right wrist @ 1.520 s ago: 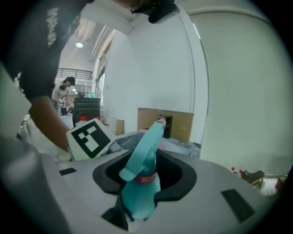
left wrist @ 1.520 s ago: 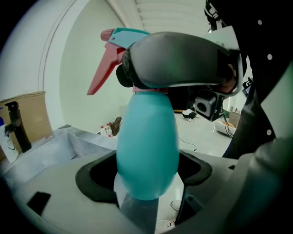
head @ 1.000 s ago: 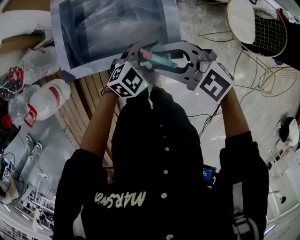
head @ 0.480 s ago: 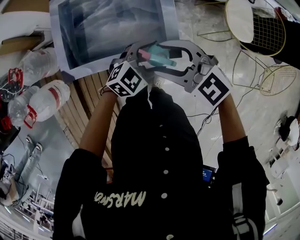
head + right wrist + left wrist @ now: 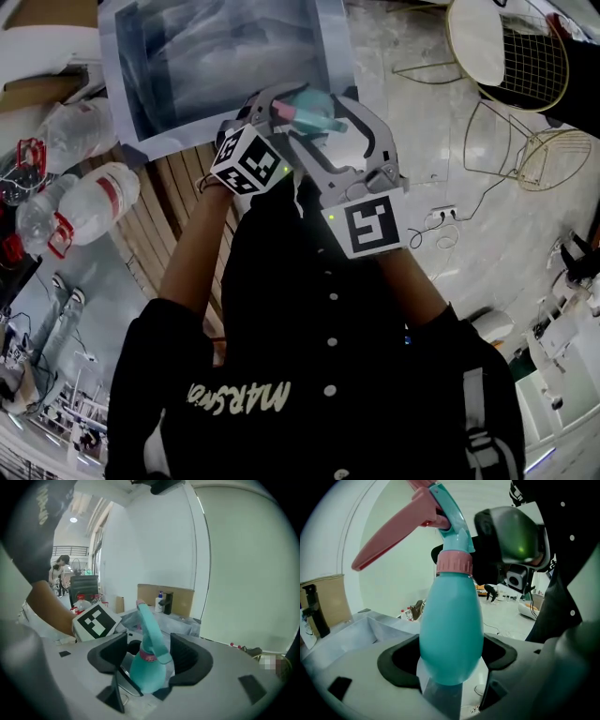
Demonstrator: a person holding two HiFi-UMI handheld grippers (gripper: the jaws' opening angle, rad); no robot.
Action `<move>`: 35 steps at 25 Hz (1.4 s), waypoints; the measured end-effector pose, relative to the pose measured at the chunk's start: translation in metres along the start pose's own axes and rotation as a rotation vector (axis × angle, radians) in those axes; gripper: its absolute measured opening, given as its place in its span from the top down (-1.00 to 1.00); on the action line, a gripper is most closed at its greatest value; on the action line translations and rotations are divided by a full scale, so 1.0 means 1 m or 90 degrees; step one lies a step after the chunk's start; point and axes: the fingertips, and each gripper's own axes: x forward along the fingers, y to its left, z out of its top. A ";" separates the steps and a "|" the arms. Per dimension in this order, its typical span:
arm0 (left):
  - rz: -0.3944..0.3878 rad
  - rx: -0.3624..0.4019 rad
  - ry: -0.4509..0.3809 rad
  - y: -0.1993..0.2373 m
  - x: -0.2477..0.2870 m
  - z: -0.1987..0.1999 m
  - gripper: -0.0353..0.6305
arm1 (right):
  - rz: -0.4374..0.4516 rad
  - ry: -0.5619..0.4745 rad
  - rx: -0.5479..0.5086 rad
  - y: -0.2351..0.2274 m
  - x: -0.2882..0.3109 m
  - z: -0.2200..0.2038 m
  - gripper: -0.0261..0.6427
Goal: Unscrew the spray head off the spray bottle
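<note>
Your left claw [image 5: 451, 660] is clamped on the lower part of the spray bottle [image 5: 450, 625] and holds it up in the air in front of your chest, so nothing under it carries it. Your right claw [image 5: 150, 656] has just been opening. Its pads stand clear on either side, with the top of the bottle and the spray head [image 5: 151, 627] between them, and it grips nothing. The teal body is smooth, rounded plastic that tapers toward both ends. It should be light, though the opaque wall hides whether there is liquid inside. That egg shape is likely to twist or slide in the left pads once you apply torque, so squeeze at its widest part, and only as hard as a thin wall that may flex will take. The spray head is stiffer but awkward, with a slim, curved neck. The long pink trigger [image 5: 393, 536] probably pivots, so it would give way rather than turn the thread. The best hold looks to be the smallest part, the ribbed pink collar [image 5: 454, 563] at the bottle's neck, with the right pads squarely across it.
</note>
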 end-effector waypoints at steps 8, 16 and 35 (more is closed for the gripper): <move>0.000 -0.004 -0.002 0.002 -0.001 -0.002 -0.31 | 0.006 -0.019 -0.011 -0.002 0.013 -0.001 0.43; -0.011 0.003 -0.003 0.003 0.000 -0.001 -0.31 | 0.270 -0.076 -0.175 0.011 0.008 -0.002 0.44; -0.014 0.002 -0.002 0.002 0.000 -0.001 -0.31 | 0.348 -0.060 -0.153 -0.003 0.000 -0.011 0.07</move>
